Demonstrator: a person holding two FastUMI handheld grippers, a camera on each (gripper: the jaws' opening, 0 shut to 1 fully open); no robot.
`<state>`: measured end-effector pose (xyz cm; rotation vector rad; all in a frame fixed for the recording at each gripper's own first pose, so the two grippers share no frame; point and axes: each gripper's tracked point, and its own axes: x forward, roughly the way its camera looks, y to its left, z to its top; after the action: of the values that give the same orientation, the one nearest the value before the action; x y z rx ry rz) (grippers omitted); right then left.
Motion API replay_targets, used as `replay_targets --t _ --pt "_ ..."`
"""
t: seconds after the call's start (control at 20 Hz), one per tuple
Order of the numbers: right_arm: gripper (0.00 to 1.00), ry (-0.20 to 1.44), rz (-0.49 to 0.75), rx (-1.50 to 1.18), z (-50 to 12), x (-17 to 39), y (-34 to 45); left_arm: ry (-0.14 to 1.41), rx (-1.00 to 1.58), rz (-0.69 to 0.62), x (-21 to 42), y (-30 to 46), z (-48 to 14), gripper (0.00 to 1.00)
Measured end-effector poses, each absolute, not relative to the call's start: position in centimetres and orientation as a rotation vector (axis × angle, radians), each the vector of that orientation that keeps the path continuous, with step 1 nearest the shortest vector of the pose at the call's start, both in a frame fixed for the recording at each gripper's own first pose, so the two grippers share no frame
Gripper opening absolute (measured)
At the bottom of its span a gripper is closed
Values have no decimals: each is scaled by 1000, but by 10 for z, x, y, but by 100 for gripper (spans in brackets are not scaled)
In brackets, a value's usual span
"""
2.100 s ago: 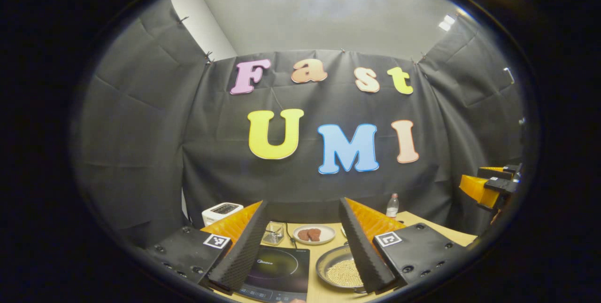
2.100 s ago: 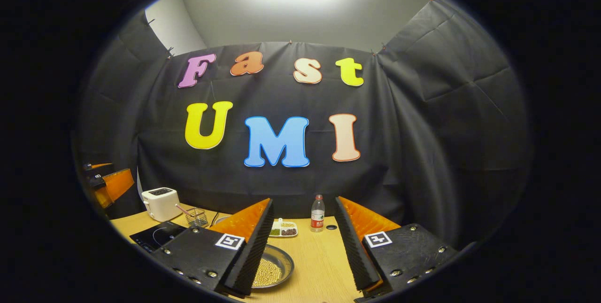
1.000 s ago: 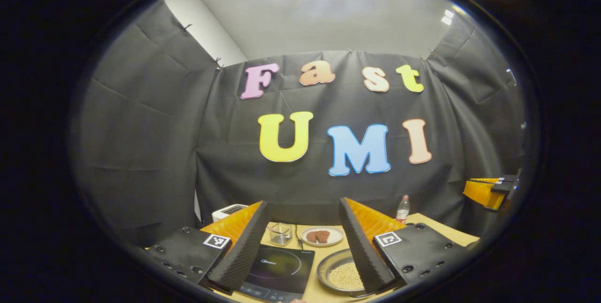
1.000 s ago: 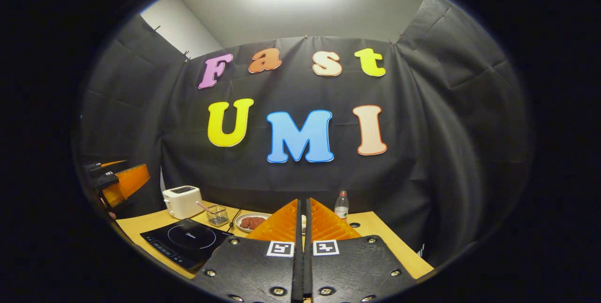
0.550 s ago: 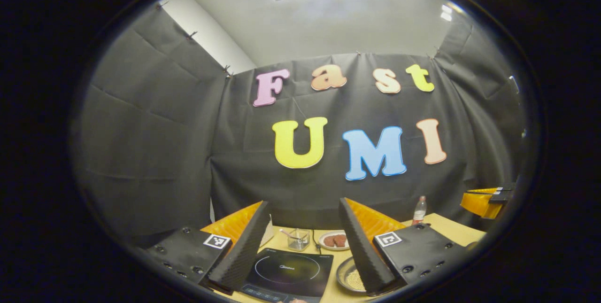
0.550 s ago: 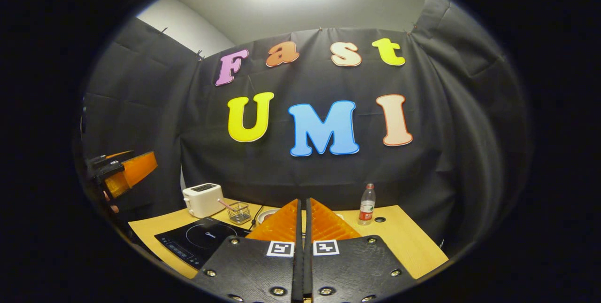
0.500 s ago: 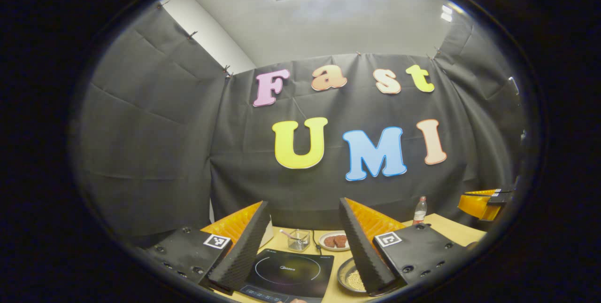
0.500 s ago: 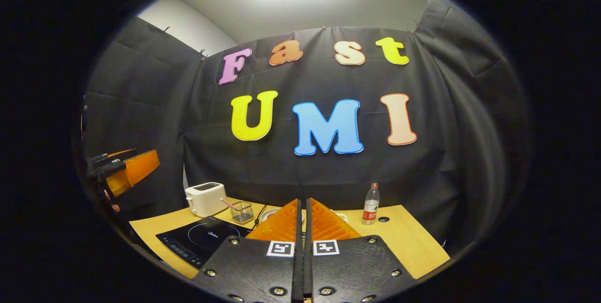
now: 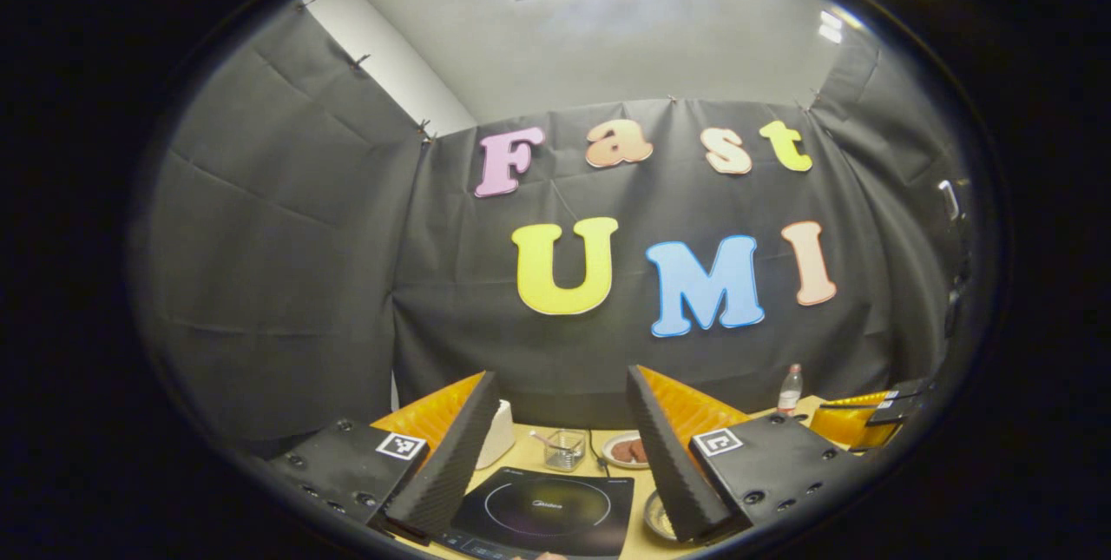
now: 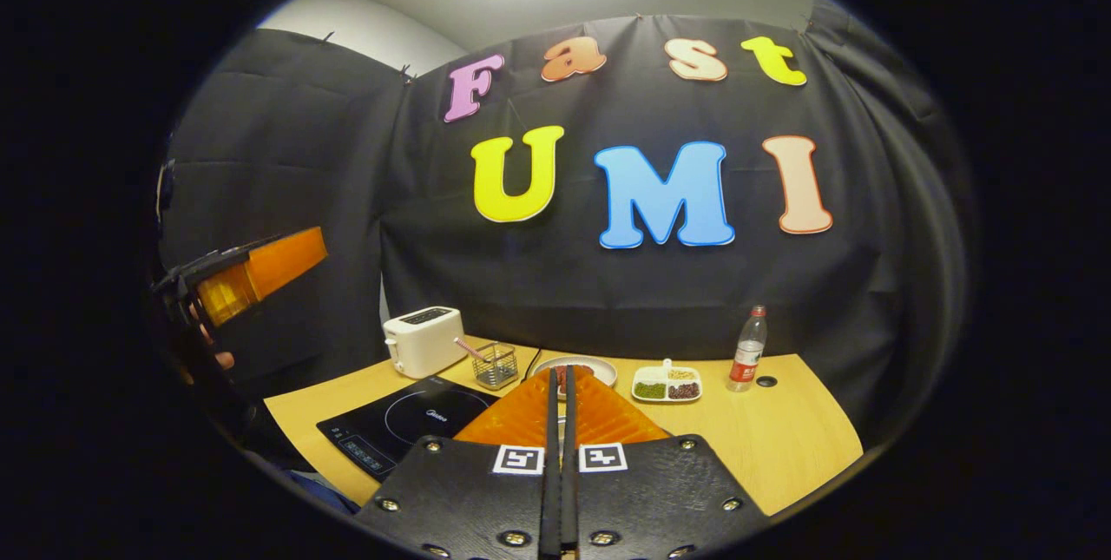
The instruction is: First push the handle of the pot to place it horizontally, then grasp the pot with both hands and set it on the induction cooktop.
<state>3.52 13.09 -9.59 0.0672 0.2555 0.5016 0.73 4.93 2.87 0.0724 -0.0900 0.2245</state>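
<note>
1. My left gripper [image 9: 555,421] hangs above the bench [image 10: 781,438], jaws released, empty.
2. My right gripper [image 10: 560,386] has its jaws clenched on nothing.
3. The pot [image 9: 657,518] sits beside the induction cooktop [image 9: 547,512], near the bench's front edge.

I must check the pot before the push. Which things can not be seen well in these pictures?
- Pot, left gripper view: a sliver of rim shows; the left gripper's finger hides the rest, handle included.
- Plate, right gripper view: the shut right gripper covers most of it.
- Cooktop, left gripper view: near edge cut off.
</note>
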Motion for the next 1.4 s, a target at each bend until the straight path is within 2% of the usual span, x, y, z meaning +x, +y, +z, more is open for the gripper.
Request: replay_targets --t 0.15,0.25,0.3,0.35,0.4,0.45,0.6,0.8,0.85,0.9,1.05,1.1,1.2,1.4 --pt "0 306 543 62 -114 30 148 -87 75 241 5 62 28 99" --pt "0 334 572 53 -124 26 160 -86 77 252 3 70 28 96" --pt "0 349 587 47 -130 24 164 -86 78 259 0 73 27 99" --pt "0 365 601 40 -136 22 169 -85 78 264 -1 76 28 93" --pt "0 380 616 36 -141 20 173 -84 78 270 -1 80 27 99" --pt "0 399 631 35 -147 18 178 -83 78 276 -3 83 27 99" --pt "0 463 671 30 -166 8 190 -75 71 287 -4 89 23 96" --pt "1 526 710 11 -186 1 201 -77 74 307 -5 97 23 96" --pt "1 539 719 5 -192 0 203 -76 74 311 -6 98 23 93" --pt "1 553 728 0 -196 -2 205 -73 73 314 -6 99 21 99" --pt "1 608 757 -11 -213 -9 209 -66 68 318 -2 101 18 99" --pt "0 627 766 -12 -219 -12 210 -65 68 319 -3 100 17 96" --pt "1 675 785 -16 -231 -21 213 -61 65 319 -1 100 14 99" --pt "1 765 812 -7 -254 -36 217 -51 59 317 2 98 10 96"
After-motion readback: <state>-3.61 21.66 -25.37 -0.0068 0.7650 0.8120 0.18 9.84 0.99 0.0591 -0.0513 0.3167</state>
